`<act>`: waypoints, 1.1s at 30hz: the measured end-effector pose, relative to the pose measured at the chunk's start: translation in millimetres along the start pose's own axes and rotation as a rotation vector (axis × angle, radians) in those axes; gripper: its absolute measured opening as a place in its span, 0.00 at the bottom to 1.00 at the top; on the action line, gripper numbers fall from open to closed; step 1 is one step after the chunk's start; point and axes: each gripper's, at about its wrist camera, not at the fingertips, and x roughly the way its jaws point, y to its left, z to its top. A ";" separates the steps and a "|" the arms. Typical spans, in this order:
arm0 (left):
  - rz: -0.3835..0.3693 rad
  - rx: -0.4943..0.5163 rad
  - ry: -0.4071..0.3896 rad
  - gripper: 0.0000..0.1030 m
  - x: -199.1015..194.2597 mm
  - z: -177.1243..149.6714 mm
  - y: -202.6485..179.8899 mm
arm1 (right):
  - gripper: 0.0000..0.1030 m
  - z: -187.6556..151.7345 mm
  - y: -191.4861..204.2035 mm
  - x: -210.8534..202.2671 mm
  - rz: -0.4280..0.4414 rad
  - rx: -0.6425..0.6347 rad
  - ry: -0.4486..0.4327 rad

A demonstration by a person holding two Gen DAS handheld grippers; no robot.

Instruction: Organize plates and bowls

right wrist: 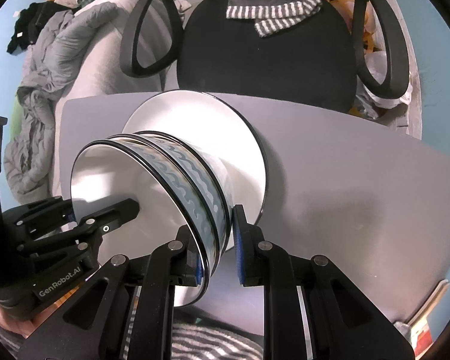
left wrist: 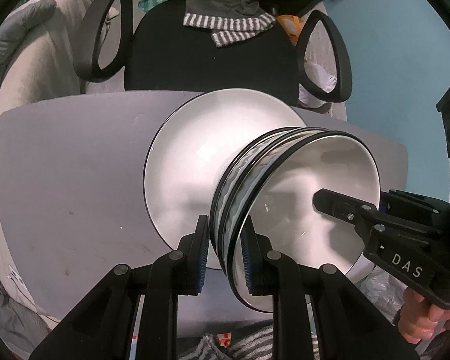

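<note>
Two nested white bowls [right wrist: 153, 192], blue-wave-banded, rims pinched by both grippers' fingers [left wrist: 202, 258] over plate [left wrist: 195, 150].

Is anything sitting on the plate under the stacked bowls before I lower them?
Nothing visible: the stacked bowls, gripped by the left tool and right tool, hang over the plate, whose visible face is bare.

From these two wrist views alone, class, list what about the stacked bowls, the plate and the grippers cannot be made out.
- Bowl stack: the count; only rims show and the top bowl covers the rest, both views.
- Whether the stack rests on the plate or hangs above it; the bowls hide their own base.
- Plate's near rim: hidden behind the bowls, both views.
- Right gripper, left gripper: handles cut off by the bottom edge.
</note>
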 end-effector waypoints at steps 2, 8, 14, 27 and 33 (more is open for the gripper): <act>0.004 0.001 0.005 0.19 4.2 2.8 1.8 | 0.16 0.8 0.3 4.5 -0.006 0.000 0.006; 0.028 0.010 -0.003 0.19 7.1 5.3 3.0 | 0.16 4.4 -0.8 15.4 0.009 0.023 0.022; 0.012 0.009 0.012 0.19 8.3 10.0 9.6 | 0.16 6.9 1.2 18.3 0.009 0.020 0.018; -0.004 -0.004 -0.010 0.27 7.9 7.2 11.3 | 0.22 9.7 4.6 18.6 0.021 0.030 0.022; 0.053 -0.038 -0.067 0.50 -1.3 1.9 19.5 | 0.48 2.2 12.5 12.6 -0.053 -0.028 -0.039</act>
